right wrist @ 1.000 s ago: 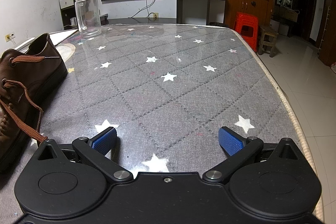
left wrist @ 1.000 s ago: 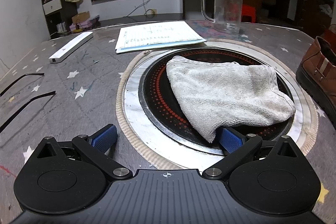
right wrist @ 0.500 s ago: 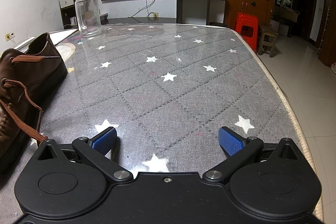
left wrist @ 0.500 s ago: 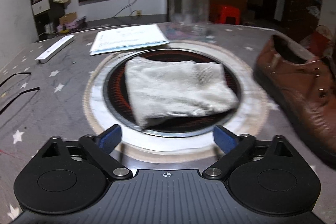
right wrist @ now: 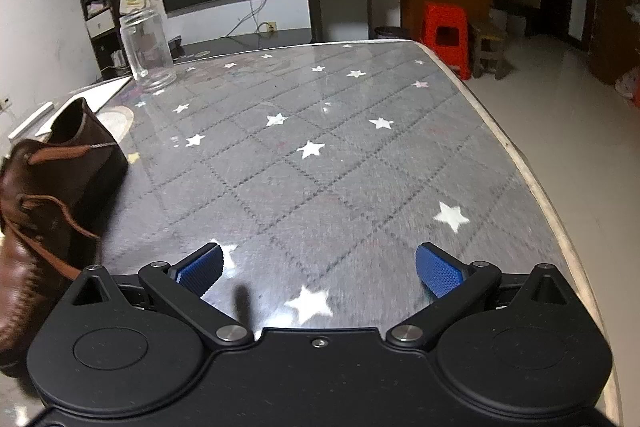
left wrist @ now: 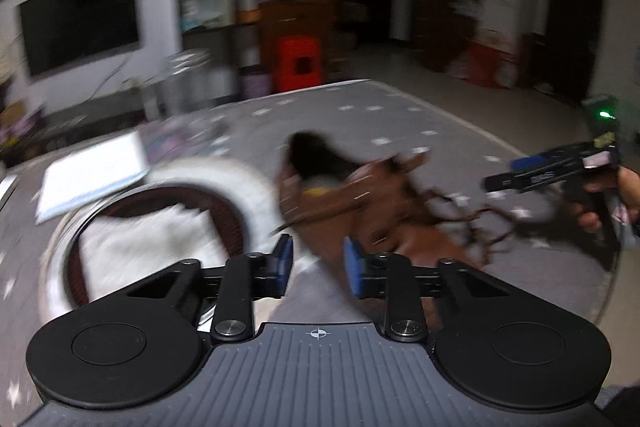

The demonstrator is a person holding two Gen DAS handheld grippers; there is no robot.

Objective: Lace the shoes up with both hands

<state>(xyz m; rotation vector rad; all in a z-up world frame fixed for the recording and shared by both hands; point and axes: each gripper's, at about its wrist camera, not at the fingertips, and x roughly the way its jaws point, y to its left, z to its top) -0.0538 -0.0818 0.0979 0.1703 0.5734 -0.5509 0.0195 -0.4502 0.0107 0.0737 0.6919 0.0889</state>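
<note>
A brown leather shoe (left wrist: 360, 203) lies on the grey star-patterned table (right wrist: 320, 167), with its loose brown laces (left wrist: 472, 223) trailing to the right. My left gripper (left wrist: 319, 259) hovers in front of the shoe's near side. Its jaws are closing, a narrow gap still shows between the blue pads, and nothing is pinched. The picture is motion-blurred. The right gripper (left wrist: 532, 173), held by a hand, appears at the far right beyond the laces. In the right wrist view my right gripper (right wrist: 318, 267) stands open over bare table, with the shoe (right wrist: 52, 183) and a lace (right wrist: 60, 207) to its left.
A white towel (left wrist: 140, 247) lies on a round inset hotplate (left wrist: 240, 187) left of the shoe. Papers (left wrist: 92, 175) sit behind it. A glass jar (right wrist: 148, 51) stands at the far side. The table's edge (right wrist: 540, 187) runs close on the right.
The left gripper has swung right and risen, from the towel to the shoe, and its jaws have narrowed from wide apart. The right gripper's view has tilted slightly; its jaws stay wide.
</note>
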